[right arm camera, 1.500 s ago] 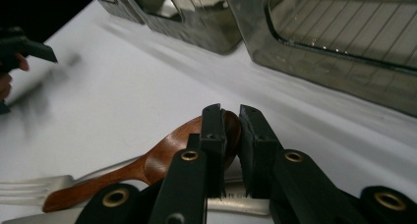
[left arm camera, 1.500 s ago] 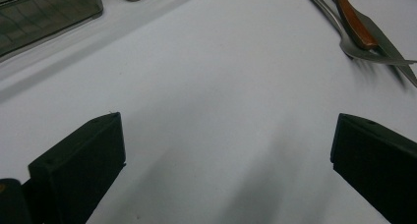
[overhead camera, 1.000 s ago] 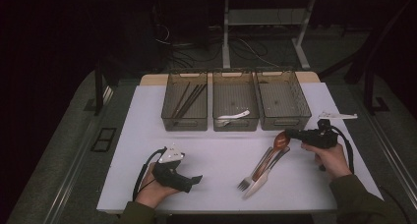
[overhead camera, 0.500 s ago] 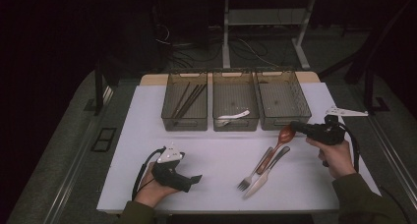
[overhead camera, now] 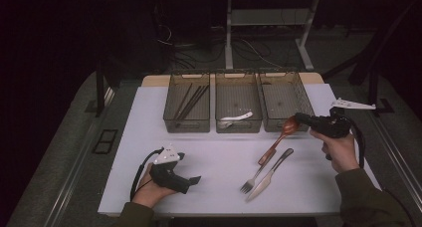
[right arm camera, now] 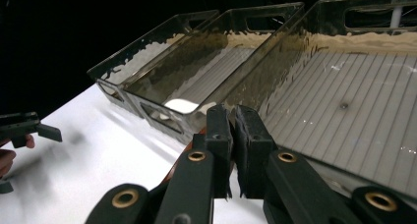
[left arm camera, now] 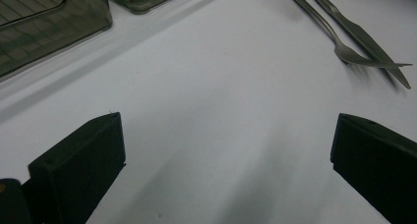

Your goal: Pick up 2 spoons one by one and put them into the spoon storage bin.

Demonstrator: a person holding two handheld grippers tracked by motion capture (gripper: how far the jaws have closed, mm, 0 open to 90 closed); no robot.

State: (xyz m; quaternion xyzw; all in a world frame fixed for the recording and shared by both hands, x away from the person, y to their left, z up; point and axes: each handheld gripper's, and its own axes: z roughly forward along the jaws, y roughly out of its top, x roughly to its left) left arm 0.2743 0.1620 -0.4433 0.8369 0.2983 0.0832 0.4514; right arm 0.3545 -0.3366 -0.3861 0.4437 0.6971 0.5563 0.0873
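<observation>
The right hand-held gripper (overhead camera: 300,119) has its jaws clamped tight on the bowl end of a wooden spoon (overhead camera: 278,137), and the spoon hangs tilted, handle slanting down and to the near left toward the bench (overhead camera: 149,132), bowl up at the jaws. It sits just in front of the rightmost of three clear bins (overhead camera: 286,98), close to that bin's near wall. From the right gripper view the two black jaws stand pressed almost together, with the ribbed floor of that bin beyond them.

Over on the left, the left hand-held gripper (overhead camera: 195,179) rests low on the near left of the bench in the person's hand, jaws spread wide with nothing between them, only bare white surface. A fork (overhead camera: 259,172) and a knife (overhead camera: 268,176) lie side by side on the bench, near the spoon's handle end, between the two grippers.

The left bin (overhead camera: 186,103) holds dark chopsticks (overhead camera: 191,101), and the middle bin (overhead camera: 238,101) holds a white spoon (overhead camera: 239,117).
</observation>
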